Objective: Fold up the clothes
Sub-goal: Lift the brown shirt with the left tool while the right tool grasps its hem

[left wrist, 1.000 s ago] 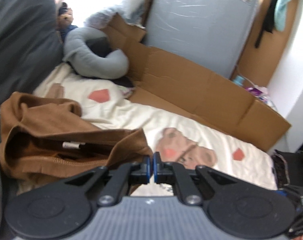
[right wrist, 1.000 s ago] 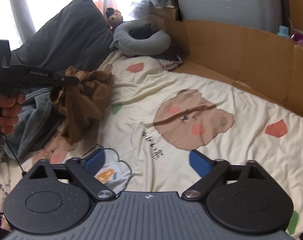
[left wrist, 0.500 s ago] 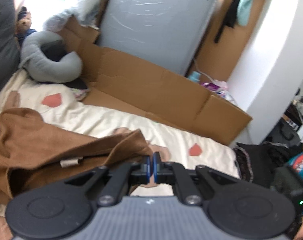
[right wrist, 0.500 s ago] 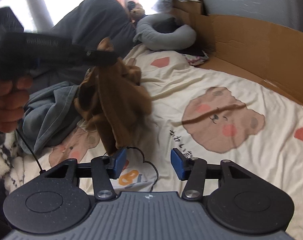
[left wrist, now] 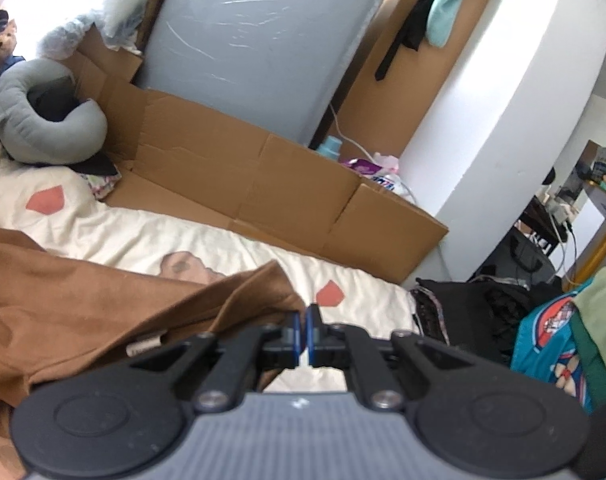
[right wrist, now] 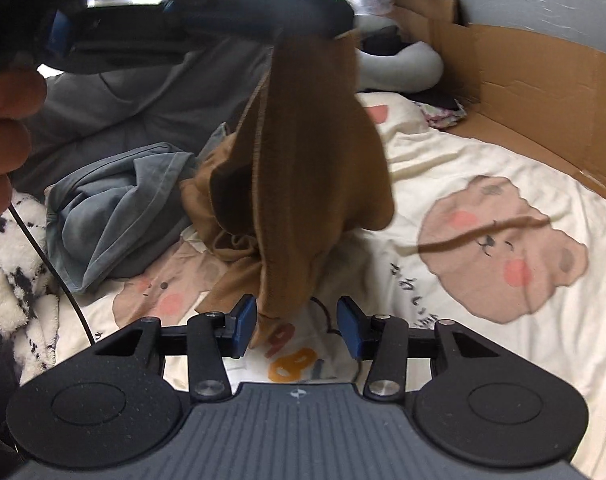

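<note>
Brown garment lifted off the bed

The left hand-held gripper [left wrist: 303, 330], pinched tight on the brown garment [right wrist: 303, 168], has raised it from its heap a second ago; it now dangles into the half-open, empty right hand-held gripper [right wrist: 297, 326], which has narrowed, likely to catch a second edge.

The brown garment [right wrist: 303, 152] hung from the left gripper [right wrist: 339, 20]; its lower end lay between the right gripper's [right wrist: 297, 330] parted jaws.
</note>
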`<act>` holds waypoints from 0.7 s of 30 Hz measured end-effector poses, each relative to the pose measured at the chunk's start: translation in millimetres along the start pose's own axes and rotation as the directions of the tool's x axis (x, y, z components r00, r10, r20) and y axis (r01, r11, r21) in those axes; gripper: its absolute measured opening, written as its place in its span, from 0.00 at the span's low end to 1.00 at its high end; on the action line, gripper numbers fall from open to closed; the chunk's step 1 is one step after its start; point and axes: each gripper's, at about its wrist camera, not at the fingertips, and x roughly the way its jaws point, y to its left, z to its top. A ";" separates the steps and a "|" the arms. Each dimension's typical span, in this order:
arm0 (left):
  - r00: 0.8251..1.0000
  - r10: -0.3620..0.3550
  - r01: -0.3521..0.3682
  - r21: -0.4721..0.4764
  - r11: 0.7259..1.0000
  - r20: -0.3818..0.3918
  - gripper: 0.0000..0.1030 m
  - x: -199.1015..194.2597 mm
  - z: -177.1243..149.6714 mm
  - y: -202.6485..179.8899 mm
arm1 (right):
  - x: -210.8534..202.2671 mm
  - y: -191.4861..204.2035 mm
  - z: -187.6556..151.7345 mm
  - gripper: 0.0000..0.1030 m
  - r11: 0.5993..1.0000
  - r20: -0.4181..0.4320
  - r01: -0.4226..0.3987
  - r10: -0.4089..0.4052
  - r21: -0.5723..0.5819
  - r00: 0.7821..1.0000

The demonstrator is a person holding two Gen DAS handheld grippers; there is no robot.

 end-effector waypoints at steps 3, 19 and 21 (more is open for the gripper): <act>1.000 -0.005 0.005 -0.002 1.000 0.004 0.03 -2.0 1.5 -0.4 | 7.9 5.7 -0.1 0.46 1.000 0.011 -0.010 0.010 -0.014 1.000; 1.000 -0.016 0.016 -0.020 1.000 0.009 0.03 -5.6 4.3 3.0 | 32.9 8.0 5.4 0.16 1.000 0.029 -0.017 0.017 -0.017 0.999; 1.000 -0.017 0.017 -0.019 1.000 0.009 0.03 -5.6 4.3 3.1 | 32.9 8.7 5.5 0.08 1.000 0.027 -0.017 0.017 -0.020 0.999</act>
